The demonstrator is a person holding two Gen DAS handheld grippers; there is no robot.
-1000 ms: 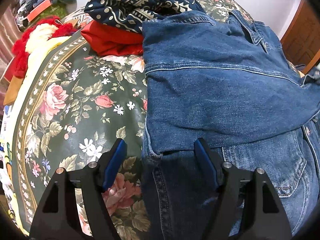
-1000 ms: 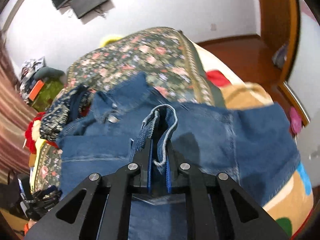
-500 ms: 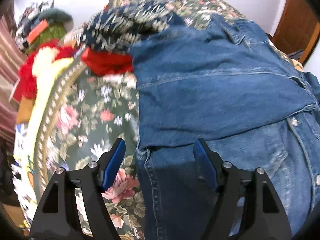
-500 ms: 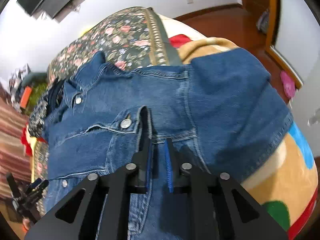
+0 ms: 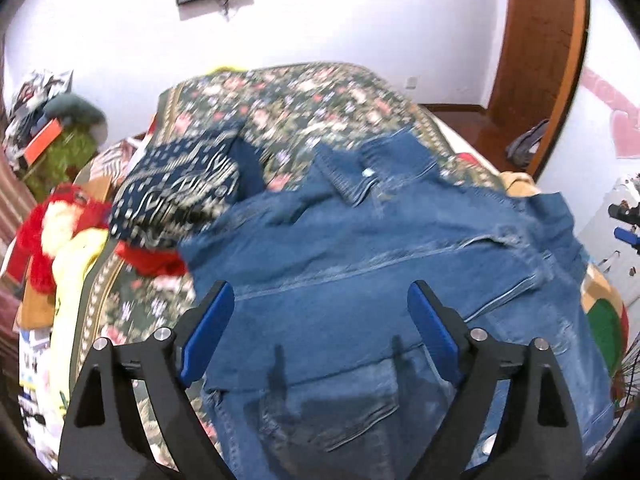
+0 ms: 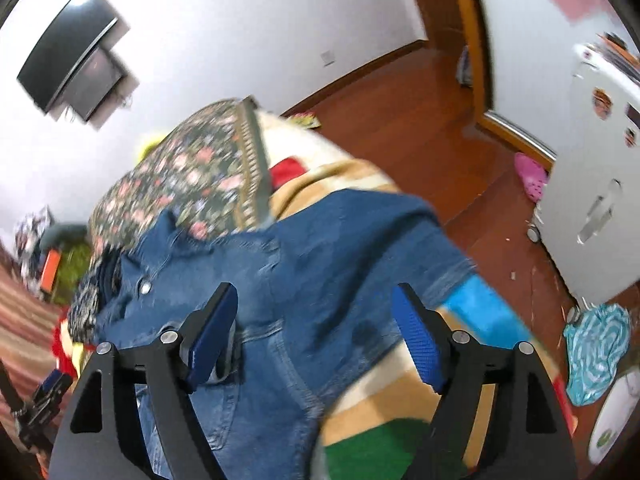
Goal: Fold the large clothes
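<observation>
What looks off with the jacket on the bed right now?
The jacket lies askew: its right side hangs past the floral cover onto the tan blanket, near the bed's edge, and the collar is rumpled. Both grippers, left and right, are open, holding nothing.

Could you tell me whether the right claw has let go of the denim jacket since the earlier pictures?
Yes. The right claw now stands wide open above the denim jacket; a second ago it pinched a denim fold.
</observation>
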